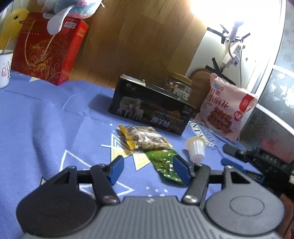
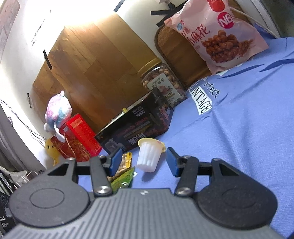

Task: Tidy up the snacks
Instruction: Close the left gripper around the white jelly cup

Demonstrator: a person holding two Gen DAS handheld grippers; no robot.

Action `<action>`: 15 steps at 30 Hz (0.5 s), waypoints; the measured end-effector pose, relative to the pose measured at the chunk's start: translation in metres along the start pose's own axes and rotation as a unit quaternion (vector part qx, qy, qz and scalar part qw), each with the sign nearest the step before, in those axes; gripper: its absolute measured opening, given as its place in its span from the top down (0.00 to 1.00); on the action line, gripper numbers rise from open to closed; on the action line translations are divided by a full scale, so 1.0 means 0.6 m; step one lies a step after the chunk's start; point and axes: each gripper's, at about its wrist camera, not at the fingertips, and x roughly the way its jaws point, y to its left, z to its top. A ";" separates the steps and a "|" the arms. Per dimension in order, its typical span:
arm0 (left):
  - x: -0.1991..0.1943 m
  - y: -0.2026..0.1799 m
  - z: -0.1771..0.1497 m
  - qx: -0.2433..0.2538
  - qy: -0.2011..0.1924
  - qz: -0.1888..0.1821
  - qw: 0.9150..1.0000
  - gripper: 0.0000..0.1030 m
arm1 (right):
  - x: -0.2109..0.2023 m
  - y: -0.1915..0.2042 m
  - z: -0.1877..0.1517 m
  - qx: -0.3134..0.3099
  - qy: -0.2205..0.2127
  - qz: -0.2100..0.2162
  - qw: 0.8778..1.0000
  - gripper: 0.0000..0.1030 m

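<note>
The black box (image 1: 150, 108) with the sheep picture lay on the blue cloth (image 1: 46, 119) and served as the marker for everything else. Just in front of it lay a clear packet of nuts (image 1: 147, 137) with a gold edge, and a green wrapper (image 1: 165, 163) stretched from that packet towards the camera. To the right of the nuts, also in front of the box, a small white jelly cup (image 1: 195, 149) lay on its side. Behind the box stood a jar of mixed nuts (image 1: 179, 86) with a gold lid, and to the right of the box a pink snack bag (image 1: 226, 108) leaned upright. Far to the left of the box stood a red gift box (image 1: 49, 49) with a plush toy (image 1: 73, 9) on top. The left gripper (image 1: 148, 168) hovered with its jaws apart, the green wrapper's end by its right finger but not pinched. The right gripper (image 2: 144, 160) also had its jaws apart, with the jelly cup (image 2: 149, 155) between the fingers, neither pad touching it.
</note>
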 end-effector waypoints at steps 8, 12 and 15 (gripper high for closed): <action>0.007 -0.016 0.018 -0.015 0.028 -0.047 0.998 0.42 | 0.031 0.001 0.007 -0.002 0.078 -0.006 0.997 0.46; 0.050 -0.066 0.057 0.002 0.065 -0.083 0.994 0.42 | 0.049 0.010 0.016 -0.051 0.123 -0.011 0.991 0.46; 0.104 -0.105 0.084 0.011 0.102 -0.102 0.990 0.42 | 0.064 0.022 0.025 -0.101 0.144 -0.016 0.984 0.46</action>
